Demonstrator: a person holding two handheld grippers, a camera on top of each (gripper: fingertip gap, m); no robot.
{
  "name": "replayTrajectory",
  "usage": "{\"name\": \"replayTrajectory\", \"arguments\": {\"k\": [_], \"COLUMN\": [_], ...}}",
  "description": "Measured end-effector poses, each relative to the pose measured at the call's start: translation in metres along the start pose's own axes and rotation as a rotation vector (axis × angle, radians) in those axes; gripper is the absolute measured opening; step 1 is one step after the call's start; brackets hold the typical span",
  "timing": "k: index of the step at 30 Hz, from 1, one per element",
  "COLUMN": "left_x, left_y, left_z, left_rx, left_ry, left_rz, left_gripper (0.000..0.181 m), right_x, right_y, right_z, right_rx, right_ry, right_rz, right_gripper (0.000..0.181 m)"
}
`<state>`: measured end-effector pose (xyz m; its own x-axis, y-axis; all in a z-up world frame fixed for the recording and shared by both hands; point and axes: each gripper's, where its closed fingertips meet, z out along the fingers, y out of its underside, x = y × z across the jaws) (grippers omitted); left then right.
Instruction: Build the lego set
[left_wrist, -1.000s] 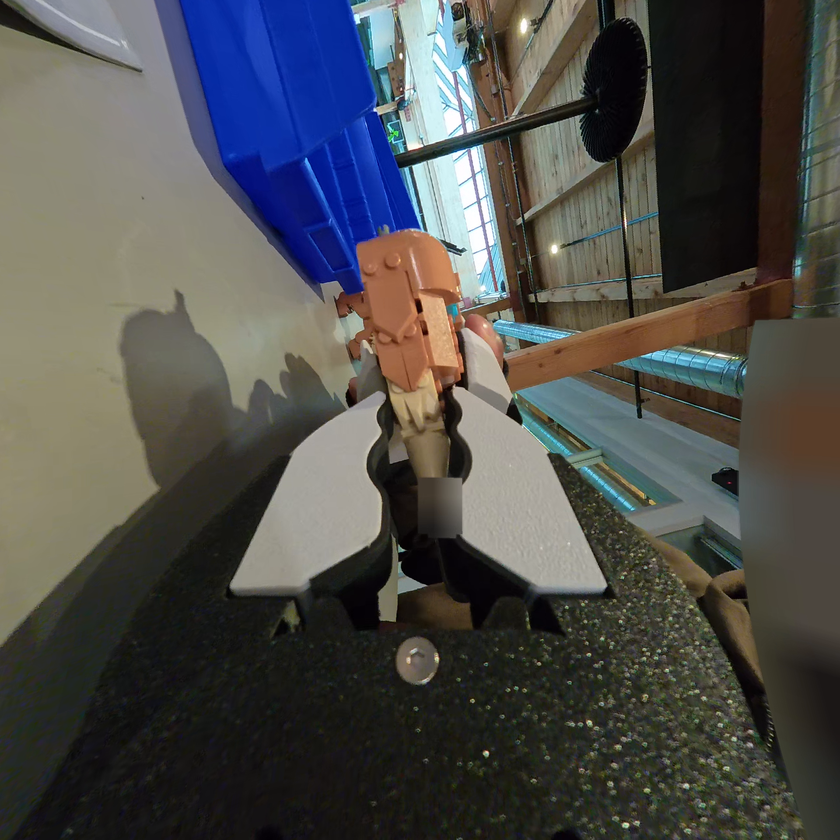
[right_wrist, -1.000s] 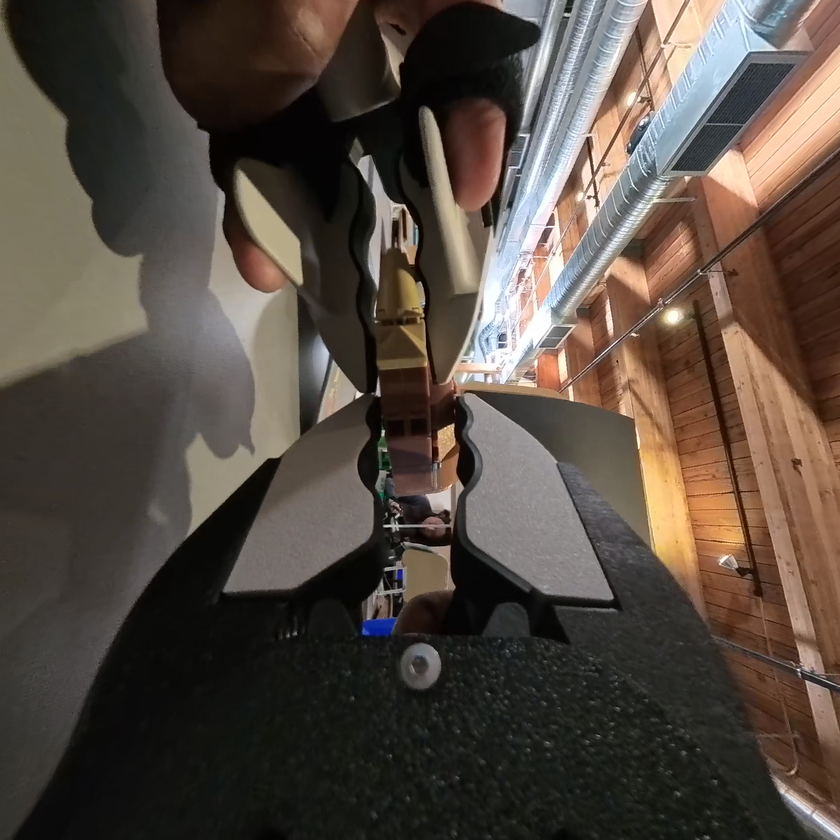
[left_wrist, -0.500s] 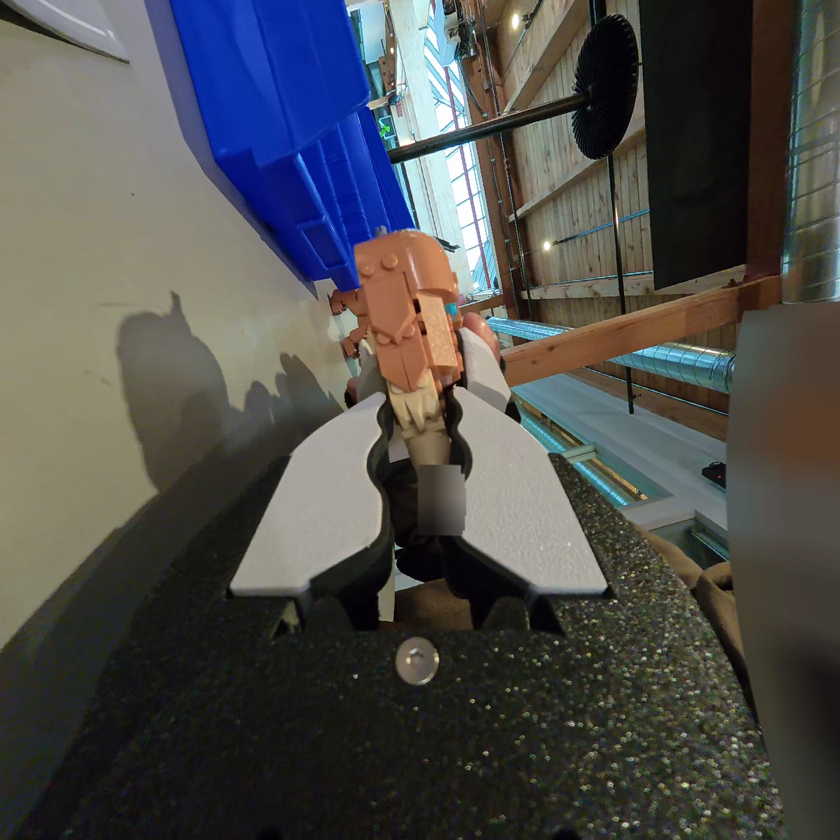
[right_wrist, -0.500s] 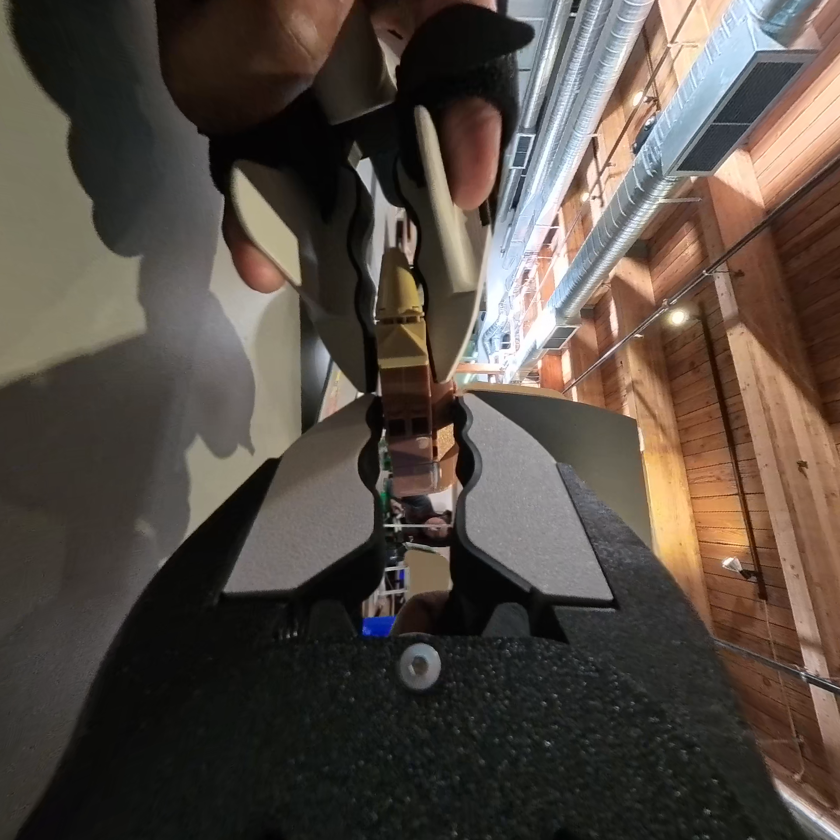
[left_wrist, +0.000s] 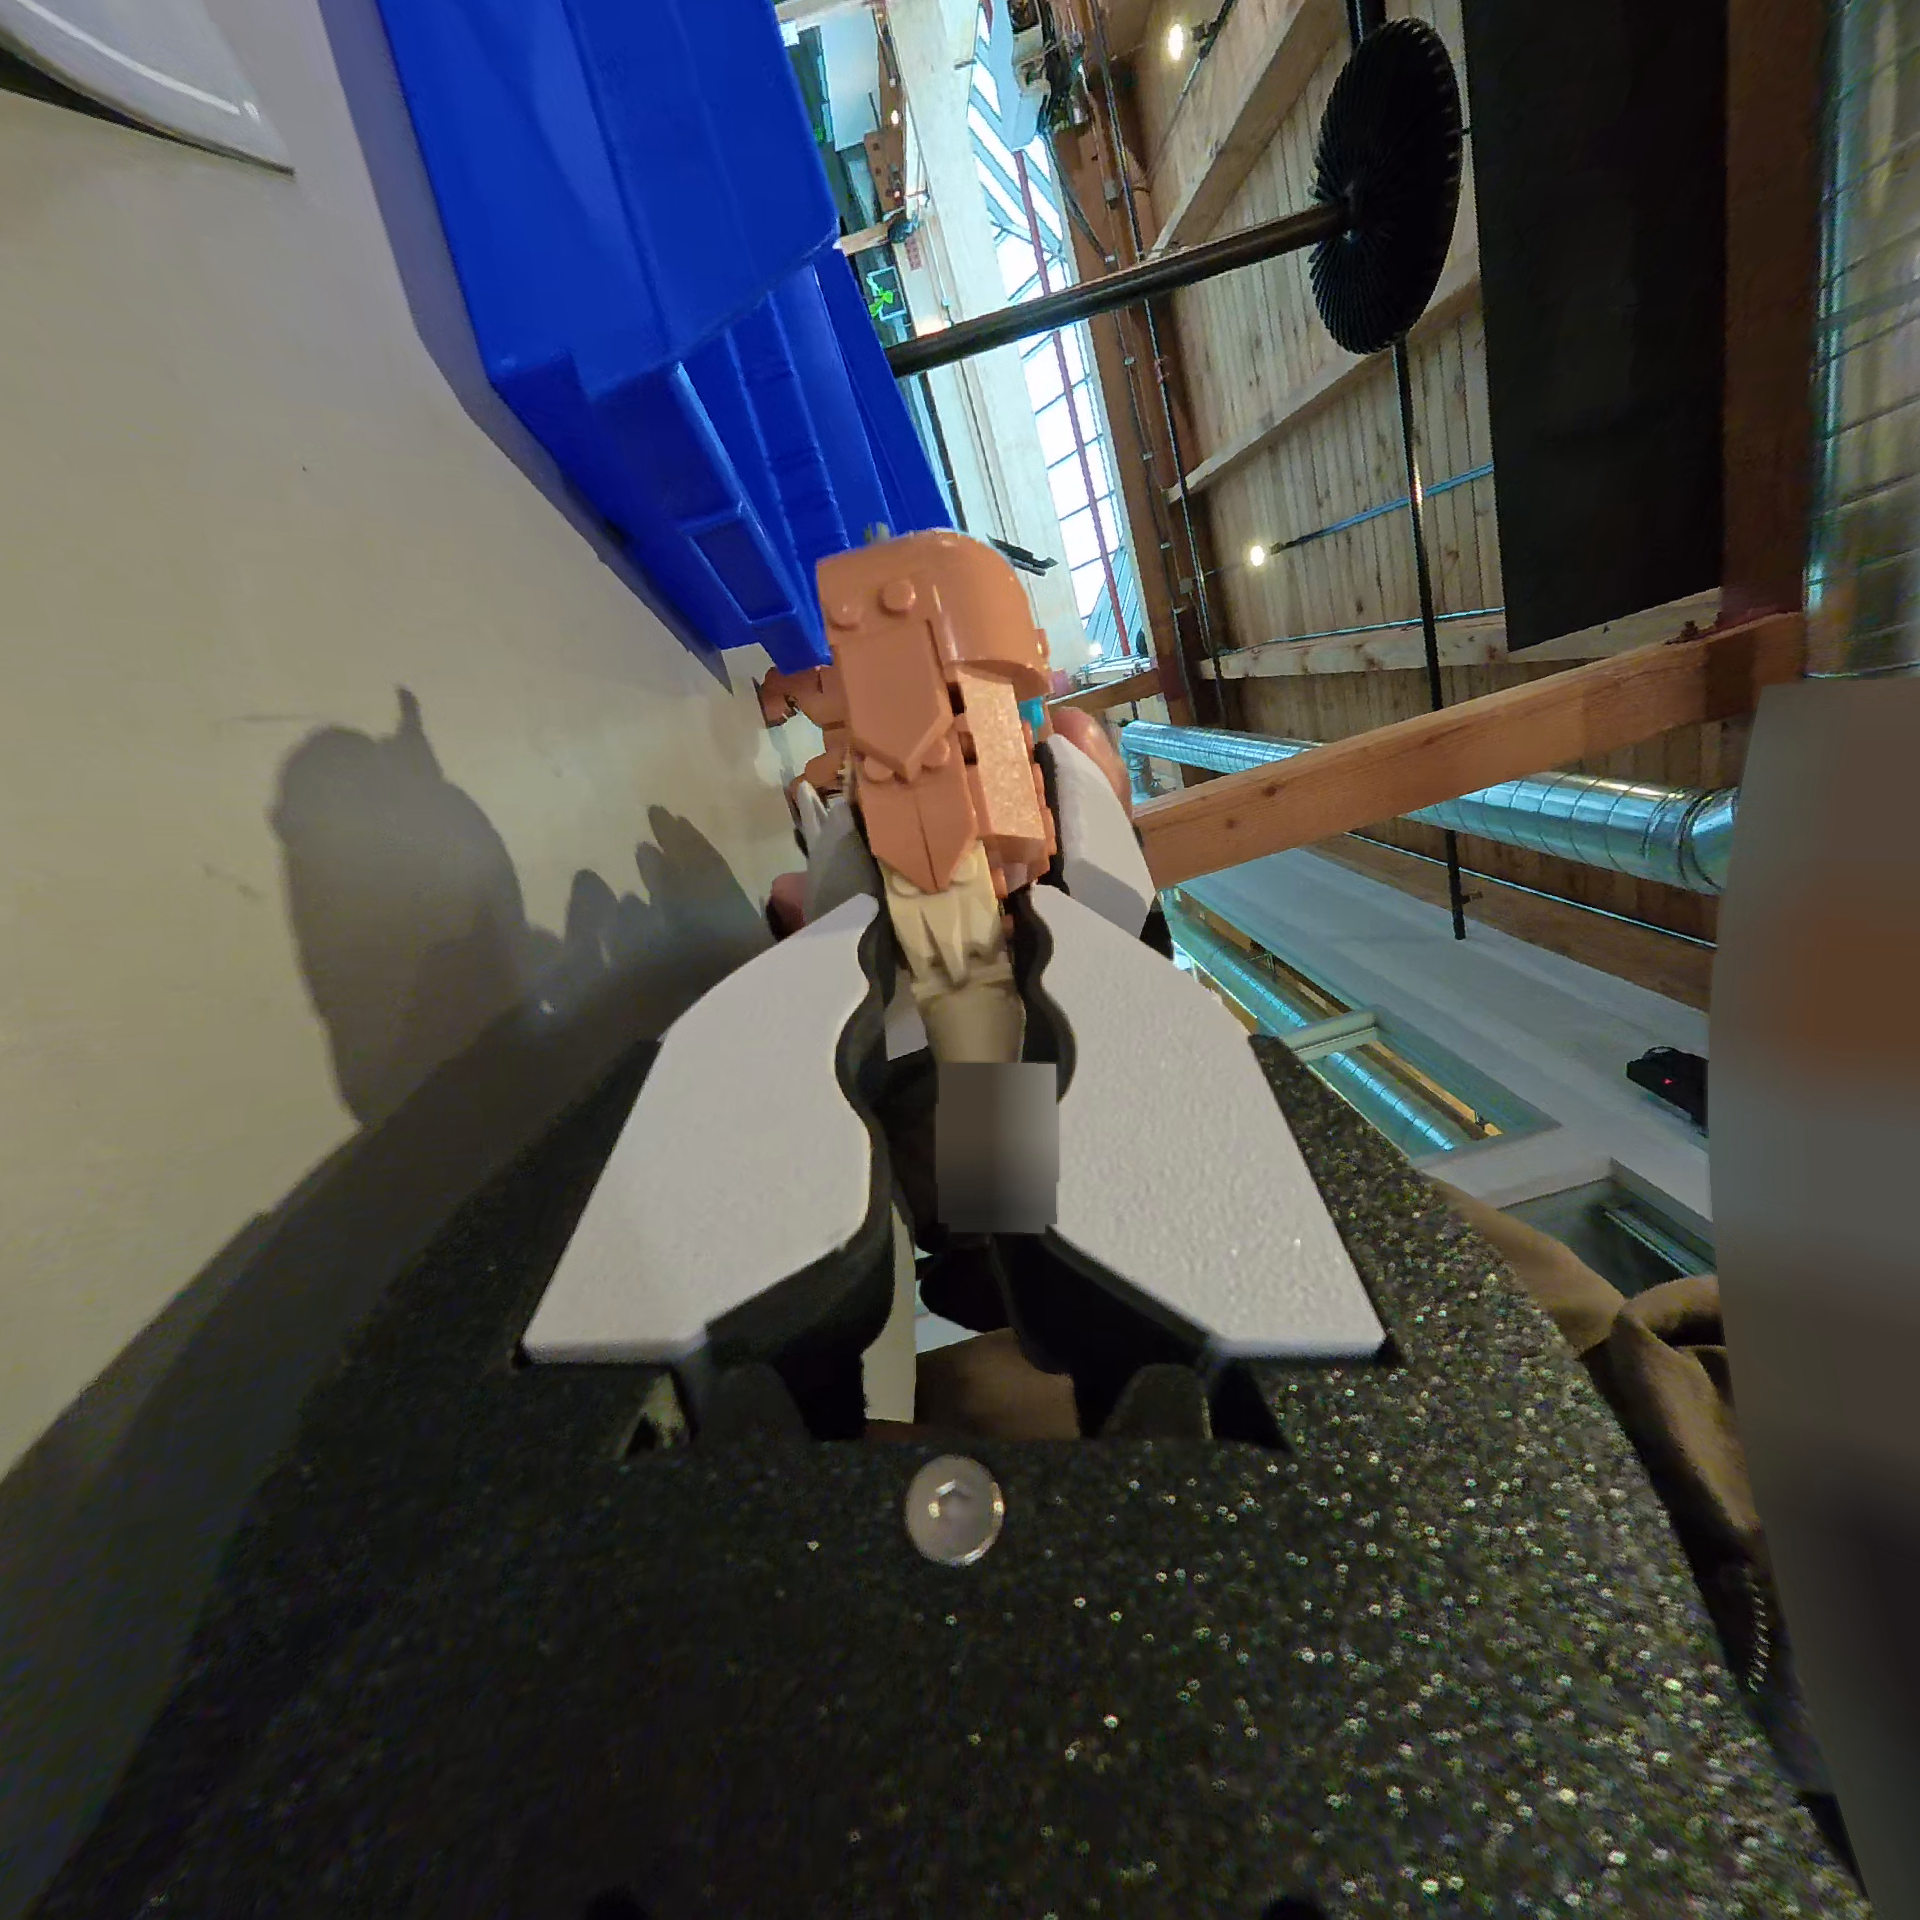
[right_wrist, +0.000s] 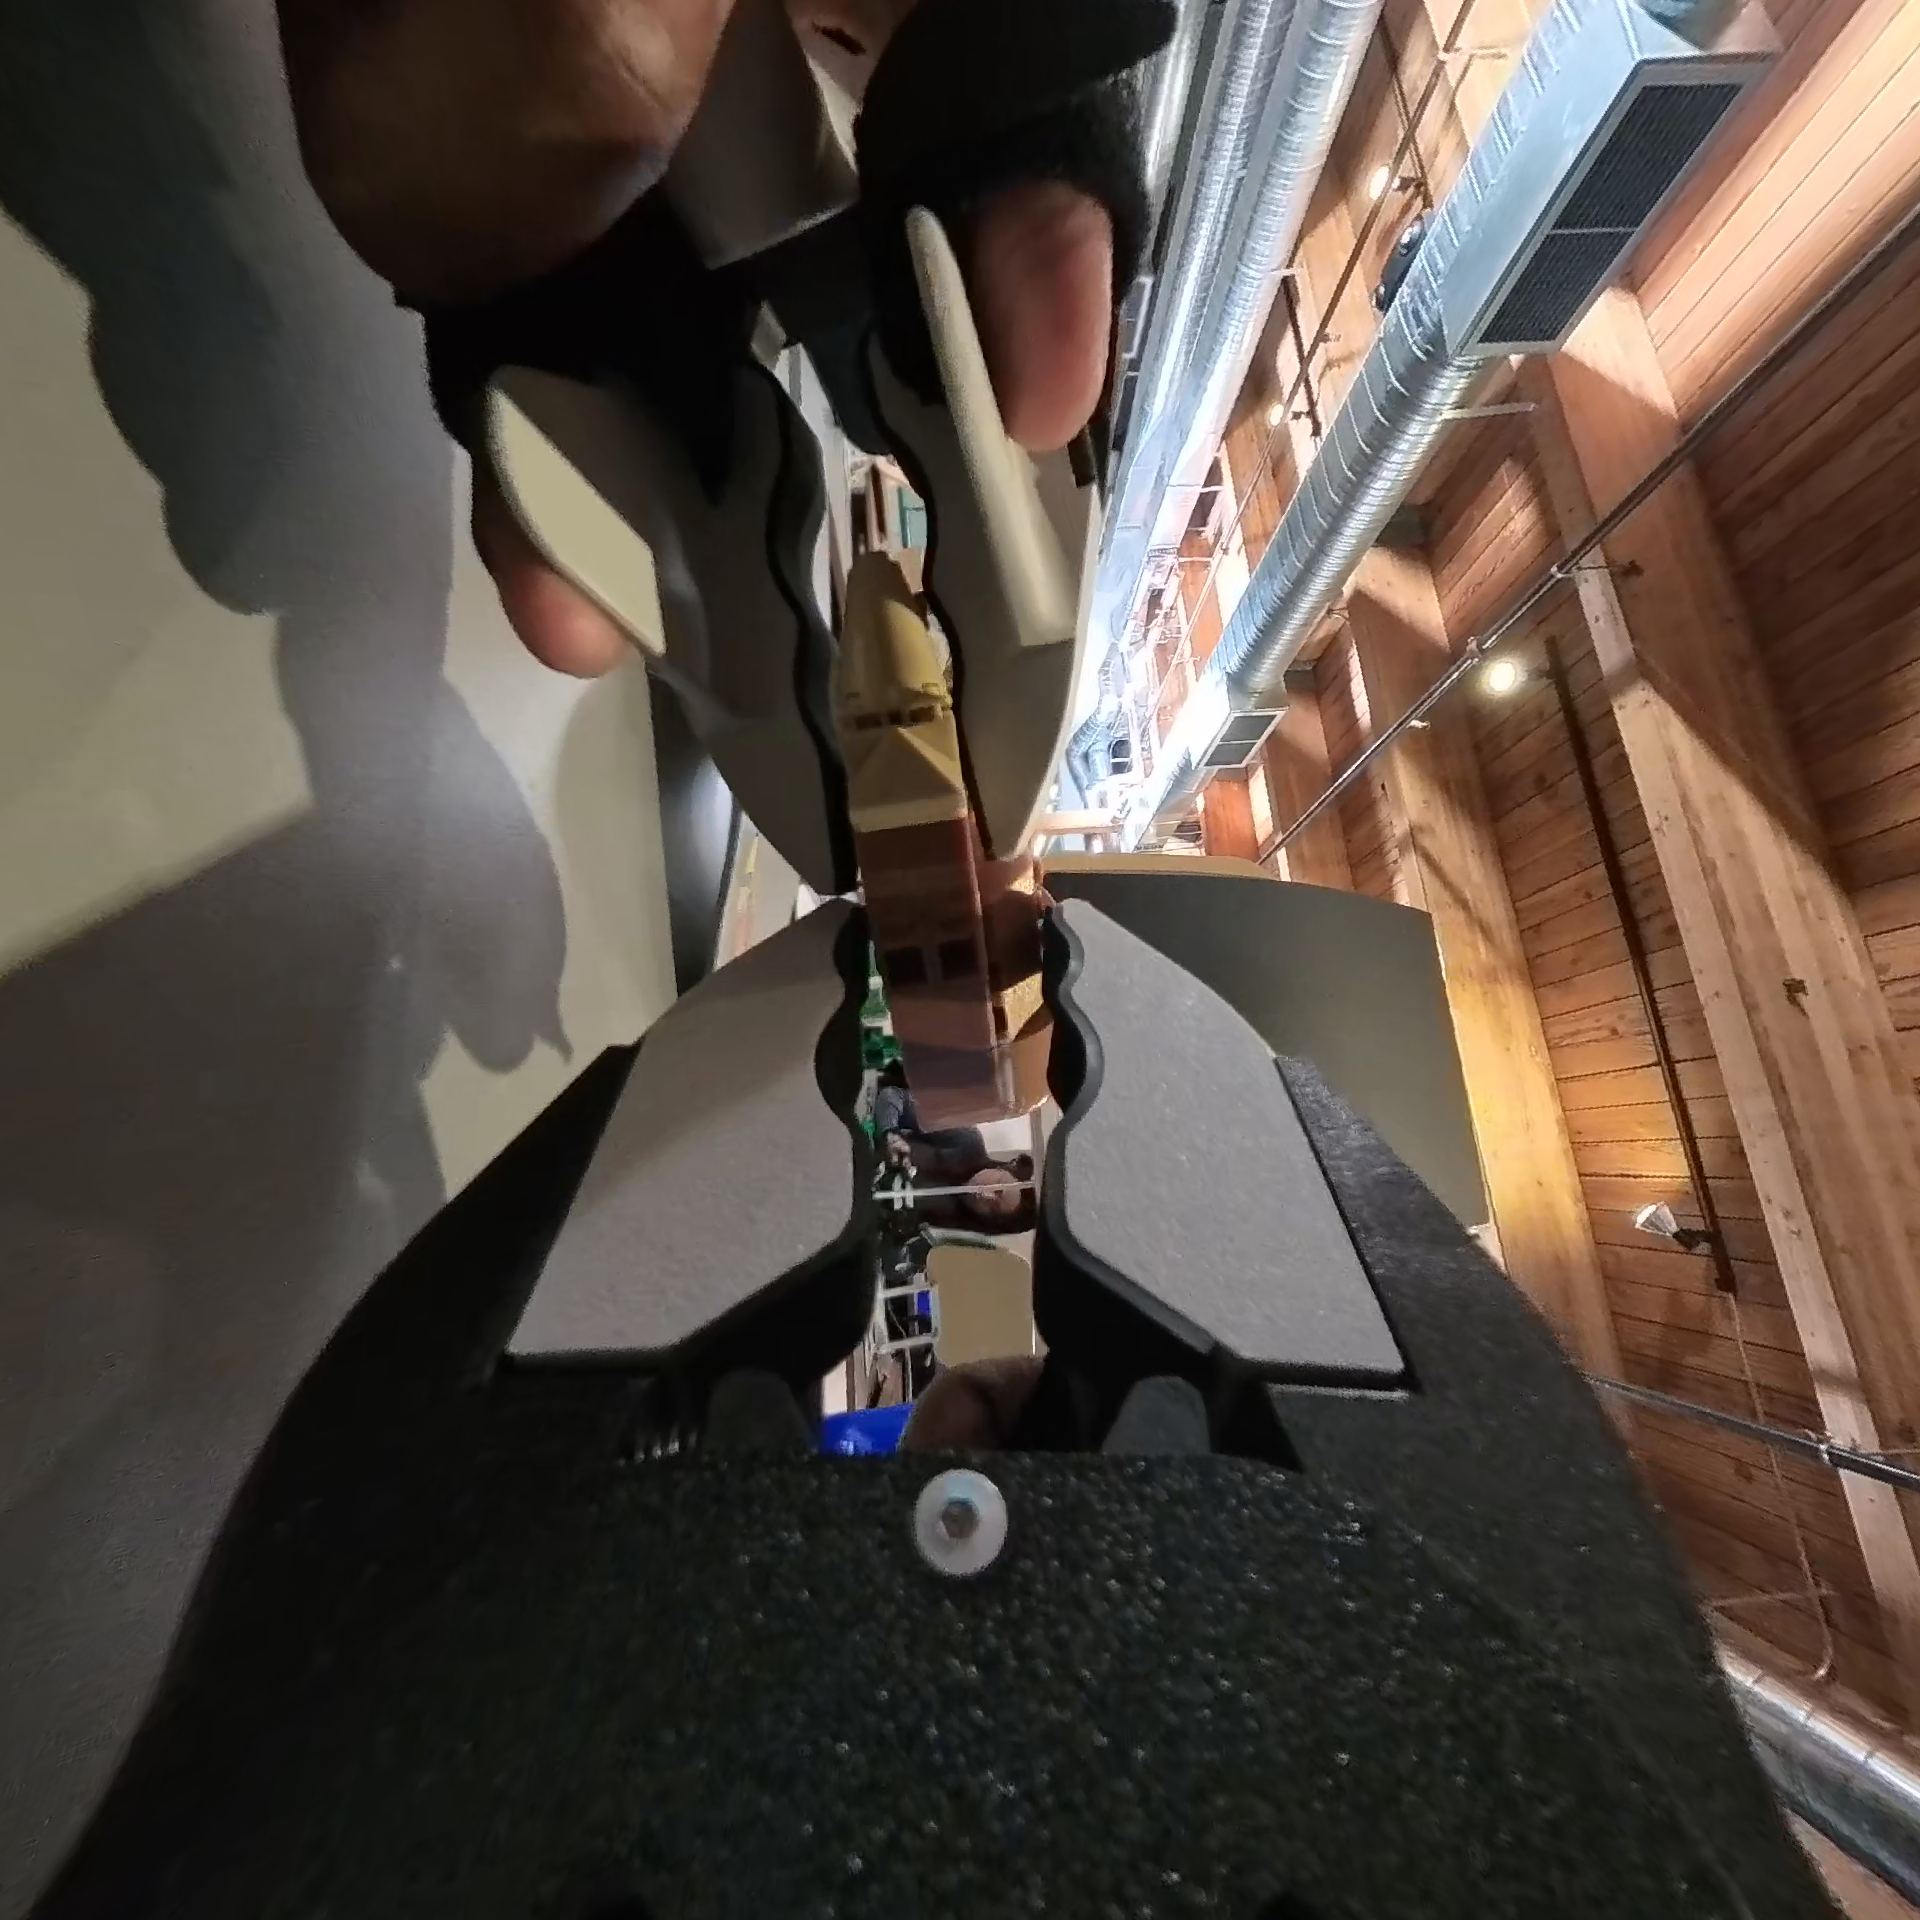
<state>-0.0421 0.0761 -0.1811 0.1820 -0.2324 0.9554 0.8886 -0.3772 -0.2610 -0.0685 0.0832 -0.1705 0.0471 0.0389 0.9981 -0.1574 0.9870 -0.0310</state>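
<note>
A small lego model (left_wrist: 925, 727) of orange-brown bricks with a tan end is held in the air between both grippers. My left gripper (left_wrist: 956, 925) is shut on the tan end (left_wrist: 961, 977). In the right wrist view the brown body (right_wrist: 930, 956) sits between the fingertips of my right gripper (right_wrist: 951, 925), which is shut on it. The left gripper (right_wrist: 914, 821) comes from above there, held by a gloved hand (right_wrist: 499, 156), clamping the tan end (right_wrist: 894, 727). One finger (left_wrist: 1096, 831) of the right gripper shows behind the model in the left wrist view.
Blue plastic bins (left_wrist: 623, 260) stand on the beige table (left_wrist: 156, 623), close to the model. Shadows of the grippers fall on the table. Wooden walls, metal ducts (right_wrist: 1351, 499) and a black fan (left_wrist: 1382, 187) are far behind. Left and right tips are no more than a few centimetres apart.
Both grippers keep their hold on the model. The views have shifted only slightly.
</note>
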Motion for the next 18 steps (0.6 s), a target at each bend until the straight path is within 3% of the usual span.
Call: {"name": "replayTrajectory", "arguments": {"k": [12,18], "left_x": [-0.0014,0.0044], "left_y": [0.0005,-0.0035], "left_z": [0.0001,-0.0006], "left_rx": [-0.002,0.026], "left_ry": [-0.011,0.011], "left_rz": [-0.001,-0.002], "left_gripper": [0.022,0.022], "right_x": [-0.0008,0.0036], "right_y": [0.0005,0.0019], "right_z": [0.0003,0.0024], "right_rx": [-0.009,-0.010], "right_ry": [-0.009,0.032], "right_rz": [-0.021,0.047], "right_gripper": [0.030,0.038]}}
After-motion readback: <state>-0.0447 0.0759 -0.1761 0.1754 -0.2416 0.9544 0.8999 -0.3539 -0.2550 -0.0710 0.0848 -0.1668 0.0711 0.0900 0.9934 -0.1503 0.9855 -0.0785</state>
